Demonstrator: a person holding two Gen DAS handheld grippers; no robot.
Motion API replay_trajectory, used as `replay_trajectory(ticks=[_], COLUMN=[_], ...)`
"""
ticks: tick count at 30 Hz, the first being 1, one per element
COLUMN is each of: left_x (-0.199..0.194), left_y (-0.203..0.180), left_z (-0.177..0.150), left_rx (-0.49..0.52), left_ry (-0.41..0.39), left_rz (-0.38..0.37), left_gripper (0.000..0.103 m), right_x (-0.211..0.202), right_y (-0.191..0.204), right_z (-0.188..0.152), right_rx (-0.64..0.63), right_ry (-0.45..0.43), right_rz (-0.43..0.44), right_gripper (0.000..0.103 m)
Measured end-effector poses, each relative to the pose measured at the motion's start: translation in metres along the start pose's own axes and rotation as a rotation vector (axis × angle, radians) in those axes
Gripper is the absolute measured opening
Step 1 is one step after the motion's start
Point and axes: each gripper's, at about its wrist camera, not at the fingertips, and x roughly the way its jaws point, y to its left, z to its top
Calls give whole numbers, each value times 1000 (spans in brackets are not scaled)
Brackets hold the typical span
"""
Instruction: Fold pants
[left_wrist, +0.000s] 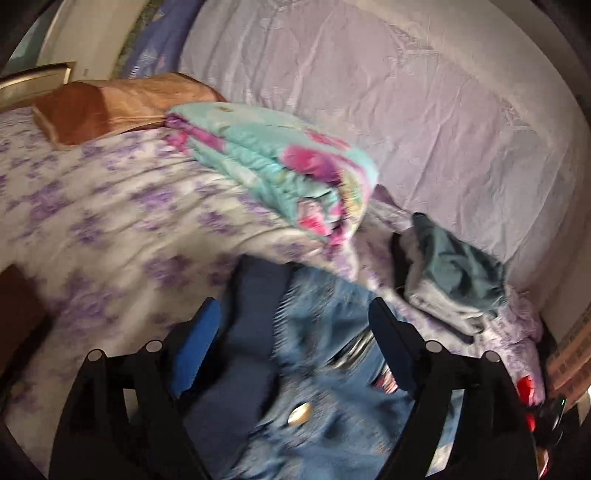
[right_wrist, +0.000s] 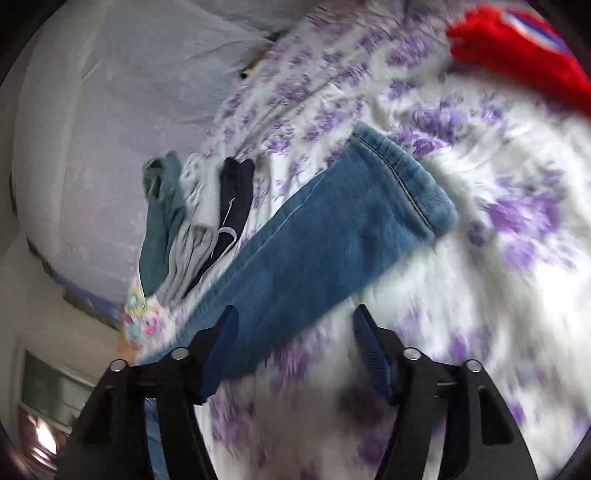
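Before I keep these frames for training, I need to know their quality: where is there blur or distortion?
Left wrist view: the jeans near the left gripper smear with motion, while the folded quilt stays fairly sharp. Right wrist view: the floral bedsheet streaks toward the edges, and fisheye curvature bends both pictures.

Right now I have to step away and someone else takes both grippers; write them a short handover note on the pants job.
Left gripper: jaws open, over the waist end of the jeans, metal button showing; nothing gripped.
Right gripper: jaws open, above the leg of the jeans; nothing gripped.
The jeans lie stretched on the floral bedspread, hem pointing away from the right gripper. Other folded clothes sit beside the leg; a rolled floral quilt lies further up the bed.
Done: no fold visible on the leg in view.
Left: grip both ends and fold.
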Motion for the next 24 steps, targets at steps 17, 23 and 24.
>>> replay_trajectory(ticks=[17, 23, 24], left_x=[-78, -52, -52], left_y=[77, 51, 48], left_z=[-75, -78, -78], left_rx=[-209, -87, -84], left_ry=[241, 231, 222], left_rz=[-58, 52, 68], left_gripper=[81, 69, 42], right_x=[-4, -7, -8], right_y=[-18, -15, -15], right_z=[17, 13, 12], right_rx=[-49, -63, -60], right_ry=[-56, -90, -94], right_rz=[-81, -98, -92], right_gripper=[16, 17, 17])
